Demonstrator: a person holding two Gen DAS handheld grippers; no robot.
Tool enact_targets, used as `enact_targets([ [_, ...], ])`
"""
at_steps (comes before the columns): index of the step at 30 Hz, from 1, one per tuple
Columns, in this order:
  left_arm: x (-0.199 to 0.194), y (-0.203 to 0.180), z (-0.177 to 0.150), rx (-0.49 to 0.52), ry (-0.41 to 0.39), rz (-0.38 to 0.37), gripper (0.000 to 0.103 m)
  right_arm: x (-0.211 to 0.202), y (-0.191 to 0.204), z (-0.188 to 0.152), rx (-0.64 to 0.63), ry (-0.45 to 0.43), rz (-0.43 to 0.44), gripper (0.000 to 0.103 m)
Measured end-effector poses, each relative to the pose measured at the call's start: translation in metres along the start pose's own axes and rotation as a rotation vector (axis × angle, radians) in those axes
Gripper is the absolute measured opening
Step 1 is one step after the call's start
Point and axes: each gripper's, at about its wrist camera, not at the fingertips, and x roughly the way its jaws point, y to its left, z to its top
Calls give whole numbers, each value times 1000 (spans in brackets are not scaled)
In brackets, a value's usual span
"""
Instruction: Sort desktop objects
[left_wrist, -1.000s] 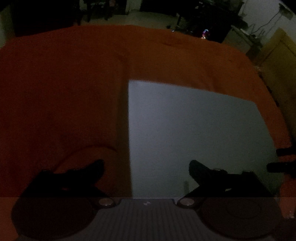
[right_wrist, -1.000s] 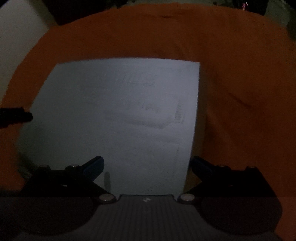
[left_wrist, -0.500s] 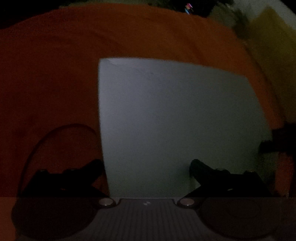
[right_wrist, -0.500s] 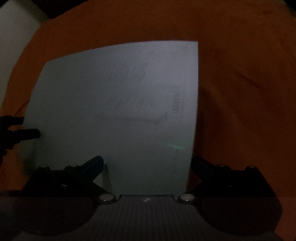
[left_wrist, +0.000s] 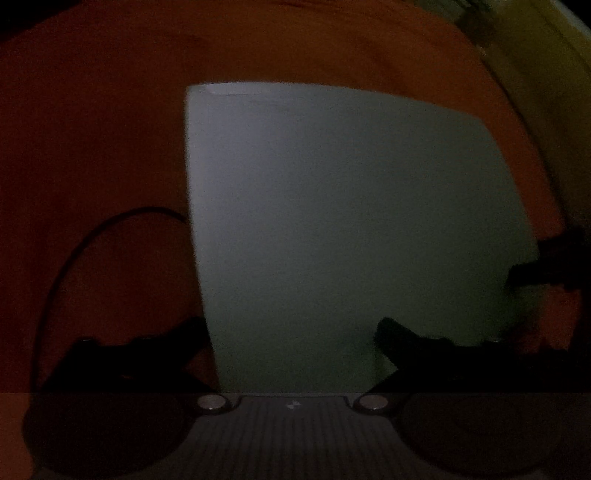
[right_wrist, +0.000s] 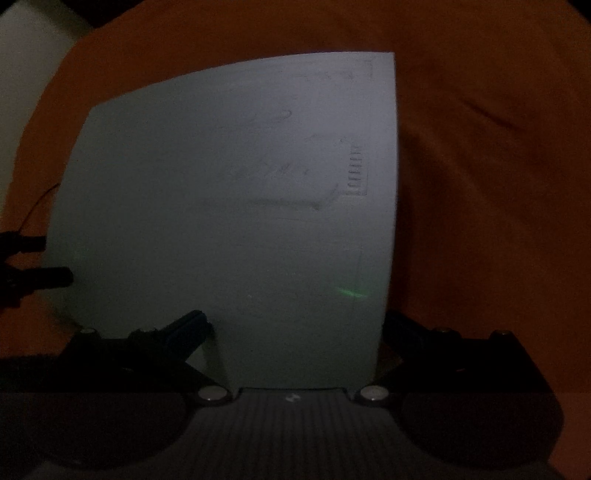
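While the room is very dim, the left gripper (left_wrist: 291, 332) has its two dark fingers spread wide, one on each side of the near left edge of a flat, smooth, pale grey sheet of paper (left_wrist: 351, 229). The right gripper (right_wrist: 295, 325) is spread wide too, at the sheet's near right edge. Faint marks show on the paper. It lies on a soft, wrinkled orange cloth (right_wrist: 480, 147). A thin black cable (left_wrist: 92, 240) curves at 9 o'clock. Since before, both grippers have come closer to the sheet.

Pale sheet of paper (right_wrist: 229, 221), faintly marked, flat on orange cloth (right_wrist: 480, 184)
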Motion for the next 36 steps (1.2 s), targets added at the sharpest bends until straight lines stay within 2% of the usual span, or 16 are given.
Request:
enact_targets([
  [2,-5,10,1,-29,17,-42,101,-2,0,0,-12,14,4,103],
  [8,-5,3,1,112,125,-30,101,12,-3,0,-49,88,2,103],
  [11,-13,10,5,94,117,-37,97,14,-7,7,-37,114,18,103],
  [13,-20,19,19,56,49,-25,97,14,-18,22,22,103,42,103],
  [15,-27,28,33,15,-23,-12,102,16,-26,36,77,60,50,103],
  [18,-19,39,38,-10,-37,-2,102,25,-32,54,78,10,74,103],
  [22,-10,51,40,-52,-57,-1,103,29,-31,61,92,11,85,103],
  [25,-18,31,31,-58,-41,4,102,31,-32,61,75,9,78,103],
  [33,-41,14,5,46,22,38,101,19,-23,54,-16,75,50,103],
  [36,-44,7,-5,86,47,60,101,18,-18,51,-43,35,26,103],
])
